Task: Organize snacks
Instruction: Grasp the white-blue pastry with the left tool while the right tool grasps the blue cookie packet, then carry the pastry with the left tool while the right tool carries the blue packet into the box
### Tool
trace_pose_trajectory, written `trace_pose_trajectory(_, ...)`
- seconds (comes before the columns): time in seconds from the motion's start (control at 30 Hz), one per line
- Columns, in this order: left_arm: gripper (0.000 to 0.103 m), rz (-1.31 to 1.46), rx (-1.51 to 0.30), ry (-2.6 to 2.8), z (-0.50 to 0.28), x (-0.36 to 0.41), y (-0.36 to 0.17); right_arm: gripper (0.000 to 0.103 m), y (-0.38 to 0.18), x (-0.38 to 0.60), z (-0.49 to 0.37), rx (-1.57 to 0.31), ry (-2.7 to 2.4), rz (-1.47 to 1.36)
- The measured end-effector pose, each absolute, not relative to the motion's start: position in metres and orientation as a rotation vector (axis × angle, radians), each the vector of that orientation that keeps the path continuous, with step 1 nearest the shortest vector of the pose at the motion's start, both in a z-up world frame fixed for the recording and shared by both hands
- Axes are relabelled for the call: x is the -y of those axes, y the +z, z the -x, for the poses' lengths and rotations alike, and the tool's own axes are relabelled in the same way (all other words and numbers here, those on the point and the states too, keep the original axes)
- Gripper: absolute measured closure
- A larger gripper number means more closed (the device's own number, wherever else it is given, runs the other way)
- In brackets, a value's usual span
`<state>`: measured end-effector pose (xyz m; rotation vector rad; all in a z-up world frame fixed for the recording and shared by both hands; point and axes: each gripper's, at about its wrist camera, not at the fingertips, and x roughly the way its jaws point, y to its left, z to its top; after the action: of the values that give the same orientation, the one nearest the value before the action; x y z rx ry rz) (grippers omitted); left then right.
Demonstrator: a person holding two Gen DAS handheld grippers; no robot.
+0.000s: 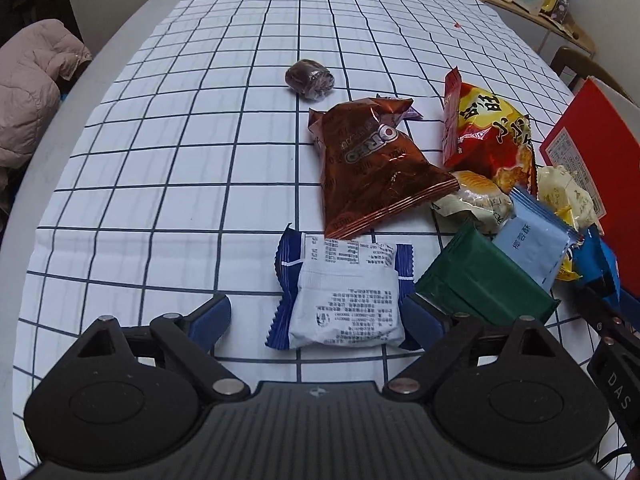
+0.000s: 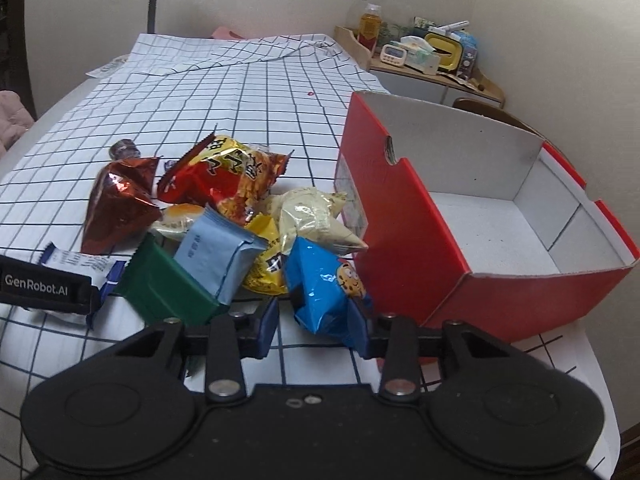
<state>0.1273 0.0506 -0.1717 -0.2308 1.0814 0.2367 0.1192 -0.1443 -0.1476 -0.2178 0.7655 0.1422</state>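
Note:
On the checked cloth, a white-and-blue packet (image 1: 344,300) lies between the fingers of my left gripper (image 1: 318,322). The jaws stand wide; the left pad is clear of it and the right pad is at its edge. My right gripper (image 2: 312,330) straddles the lower end of a blue cookie packet (image 2: 320,284). Its right pad touches the wrapper, and a gap shows at the left pad. Both packets belong to a heap with a brown Oreo bag (image 1: 372,164), a red-yellow bag (image 1: 488,132), a green packet (image 1: 480,280) and a light-blue packet (image 1: 532,240).
An open red box (image 2: 400,216) with a white inside stands just right of the heap. A dark round snack (image 1: 310,80) lies alone farther back. A shelf of clutter (image 2: 424,52) and a lamp are behind the table, and a padded jacket (image 1: 32,80) is at the left.

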Motion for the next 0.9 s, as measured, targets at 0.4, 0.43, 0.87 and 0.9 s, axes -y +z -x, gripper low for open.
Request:
trace_pose_trajectory(0.4, 0.046, 0.21, -1.057, 0.181, -0.132, -0.049, -0.166, 0.088, -0.146, 0.15, -0.121, -0.761, 0.124, 0.179)
trace_pose_trajectory(0.43, 0.049, 0.209, -1.059, 0.175, -0.132, -0.048, -0.166, 0.088, -0.145, 0.15, -0.121, -0.76, 0.124, 0.178)
trace_pose_trajectory(0.87, 0.056, 0.252, -1.044, 0.15, -0.112, -0.047, -0.152, 0.09, -0.125, 0.156, -0.102, -0.737, 0.167, 0.136)
trace_pose_trajectory(0.9, 0.056, 0.253, -1.04, 0.149, -0.109, -0.048, -0.149, 0.09, -0.123, 0.157, -0.099, -0.736, 0.171, 0.131)
